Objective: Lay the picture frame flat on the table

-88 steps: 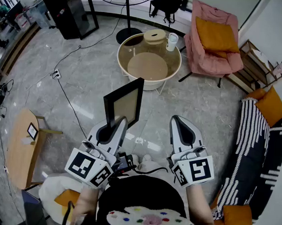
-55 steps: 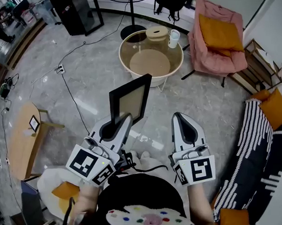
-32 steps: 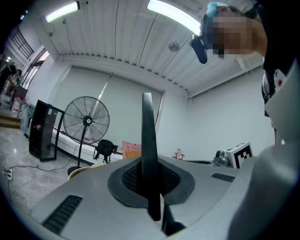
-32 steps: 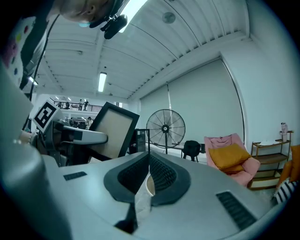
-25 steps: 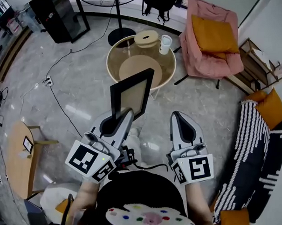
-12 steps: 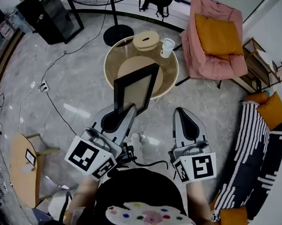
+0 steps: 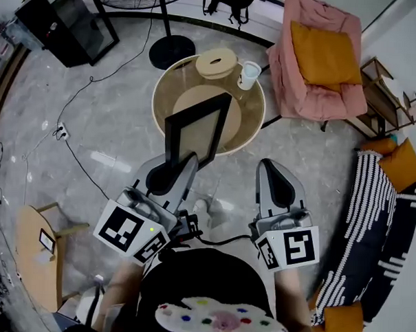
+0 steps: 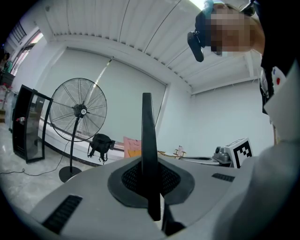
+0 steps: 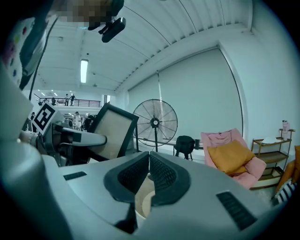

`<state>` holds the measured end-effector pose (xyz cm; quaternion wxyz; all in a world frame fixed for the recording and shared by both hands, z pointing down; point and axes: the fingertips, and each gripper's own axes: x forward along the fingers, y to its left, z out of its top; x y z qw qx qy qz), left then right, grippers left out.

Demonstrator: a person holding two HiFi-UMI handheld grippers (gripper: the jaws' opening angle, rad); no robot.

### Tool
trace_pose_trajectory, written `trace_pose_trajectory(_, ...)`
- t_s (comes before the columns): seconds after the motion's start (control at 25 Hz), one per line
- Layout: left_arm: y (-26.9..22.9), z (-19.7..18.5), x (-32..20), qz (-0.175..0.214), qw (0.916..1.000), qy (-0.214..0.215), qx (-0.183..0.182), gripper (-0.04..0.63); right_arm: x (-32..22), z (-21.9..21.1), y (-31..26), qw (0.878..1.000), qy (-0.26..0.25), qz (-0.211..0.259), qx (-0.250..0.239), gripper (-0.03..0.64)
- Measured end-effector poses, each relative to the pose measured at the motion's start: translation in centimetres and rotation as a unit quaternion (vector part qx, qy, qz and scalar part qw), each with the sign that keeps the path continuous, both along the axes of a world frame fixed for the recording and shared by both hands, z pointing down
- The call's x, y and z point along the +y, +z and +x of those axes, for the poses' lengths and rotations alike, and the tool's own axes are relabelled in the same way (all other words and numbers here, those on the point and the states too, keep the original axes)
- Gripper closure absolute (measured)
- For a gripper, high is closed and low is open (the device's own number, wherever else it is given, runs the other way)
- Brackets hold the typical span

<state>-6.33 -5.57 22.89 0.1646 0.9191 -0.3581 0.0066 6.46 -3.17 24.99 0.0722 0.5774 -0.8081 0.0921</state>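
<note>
Black frame upright in the left grip, glass counter ahead

Clamped in the left hand-held gripper (image 7: pixel 183 162): the lower edge of the picture frame (image 7: pixel 197 135), jaws pinched on the black moulding, which shows edge-on in the left gripper view. Held upright in the air with a slight tilt, pale panel showing in the head view, resting on no surface. At 3 o'clock from it, well apart, the right hand-held gripper (image 7: pixel 270 169), jaws closed together on nothing. Straight ahead at 12 o'clock, the round glass-topped counter (image 7: pixel 156 103), its near rim overlapped by the frame in the head view. On the counter's far side, a round wooden lid (image 7: pixel 216 62) at 12 o'clock and a white cup (image 7: pixel 250 74) at 1 o'clock, near each other. Beyond, at 2 o'clock, a pink armchair (image 7: pixel 314 101) with an orange cushion (image 7: pixel 327 53). At 11 o'clock, a fan's black base (image 7: pixel 169 52) on the grey marble floor (image 7: pixel 113 123).
</note>
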Motion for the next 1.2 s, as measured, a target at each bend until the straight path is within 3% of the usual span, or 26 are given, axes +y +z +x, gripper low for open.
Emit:
trace_pose_trajectory(0.72,1.2,0.5,-2.0,-0.026,0.9978,-0.061,0.004,0.572,-3.0,1.0,1.0,0.998,-0.060,-0.018,0.008,0.583)
trace_pose_trajectory(1.2,2.1,1.0,-2.8,-0.040,0.9966,-0.072,0.005,0.572,-5.2,0.2,2.5,0.995,-0.092,-0.032,-0.003,0.583)
